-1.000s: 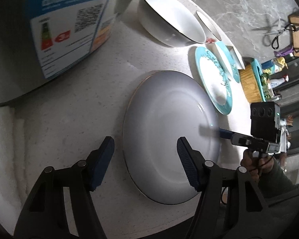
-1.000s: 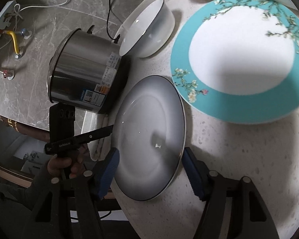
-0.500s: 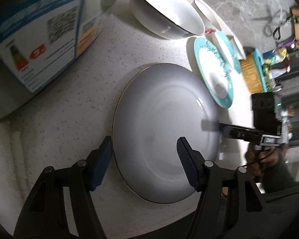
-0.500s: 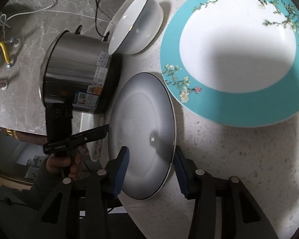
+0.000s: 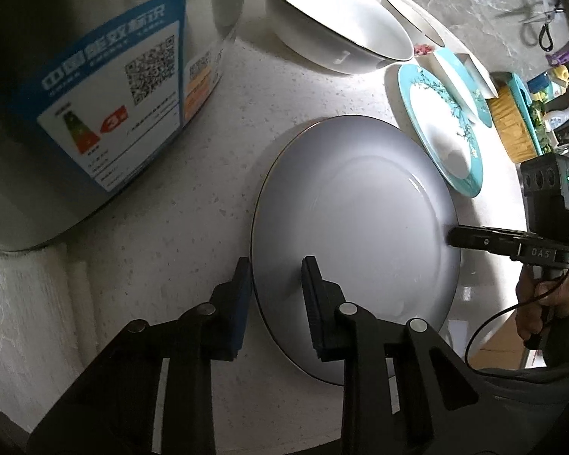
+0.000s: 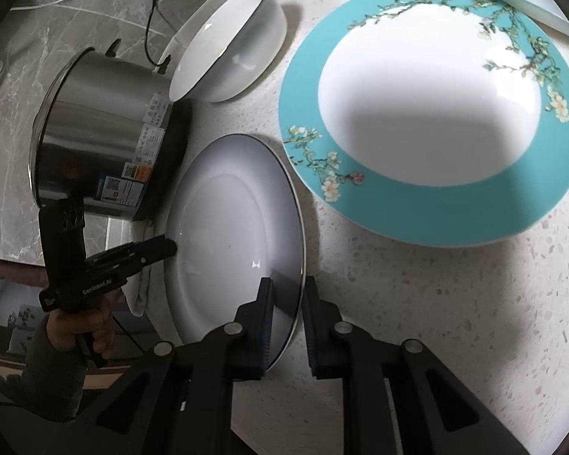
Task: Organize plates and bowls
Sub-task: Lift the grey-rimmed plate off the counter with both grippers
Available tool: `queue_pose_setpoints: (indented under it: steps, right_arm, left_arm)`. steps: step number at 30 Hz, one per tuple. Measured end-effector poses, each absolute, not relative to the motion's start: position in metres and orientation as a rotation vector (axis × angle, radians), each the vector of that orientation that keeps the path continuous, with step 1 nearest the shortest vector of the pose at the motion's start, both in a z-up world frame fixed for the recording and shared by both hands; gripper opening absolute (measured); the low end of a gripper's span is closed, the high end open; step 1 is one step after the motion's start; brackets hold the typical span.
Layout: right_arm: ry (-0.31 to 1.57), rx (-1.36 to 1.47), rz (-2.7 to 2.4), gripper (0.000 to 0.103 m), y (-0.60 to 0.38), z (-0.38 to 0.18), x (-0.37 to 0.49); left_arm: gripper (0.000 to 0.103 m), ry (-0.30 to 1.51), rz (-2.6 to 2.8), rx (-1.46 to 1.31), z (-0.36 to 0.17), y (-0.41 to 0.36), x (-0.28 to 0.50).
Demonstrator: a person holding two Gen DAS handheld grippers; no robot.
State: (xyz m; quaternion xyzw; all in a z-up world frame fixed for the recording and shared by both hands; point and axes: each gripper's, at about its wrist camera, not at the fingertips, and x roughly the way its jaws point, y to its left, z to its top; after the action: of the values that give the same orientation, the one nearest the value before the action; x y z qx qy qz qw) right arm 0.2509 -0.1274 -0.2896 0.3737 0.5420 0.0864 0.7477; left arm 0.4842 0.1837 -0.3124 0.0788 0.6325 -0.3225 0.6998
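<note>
The white plate (image 5: 354,235) lies flat on the desk (image 5: 178,204), between the metal pot (image 5: 76,87) and the blue-rimmed plate (image 6: 432,113). The left tool (image 5: 275,276) has just been closing and now pinches the plate's rim on the pot side. The right tool (image 6: 286,295) has just been closing too and pinches the rim on the far side, next to the blue-rimmed plate. The plate sits right between the two tools, so I think both must lift together.
</note>
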Motion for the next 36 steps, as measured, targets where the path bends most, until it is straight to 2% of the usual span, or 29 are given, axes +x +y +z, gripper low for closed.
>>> queue_pose_setpoints:
  steps: [11,20,26,36]
  right_arm:
    - [1.196,0.816,0.142,0.017,-0.125,-0.281,0.235]
    - [1.169,0.853,0.09,0.018,-0.142,-0.265,0.196]
    - [1.141,0.883,0.02,0.018,-0.18,-0.253,0.156]
    - [1.139,0.883,-0.089,0.019,-0.27,-0.249,0.081]
  left_arm:
    - [0.022,1.454,-0.739,0.171,-0.313,0.185,0.46]
    - [0.021,1.465,-0.776,0.174,-0.29,0.16,0.418]
    - [0.021,1.473,-0.841,0.198,-0.278,0.108,0.373]
    - [0.021,1.487,-0.91,0.213,-0.288,-0.008,0.29]
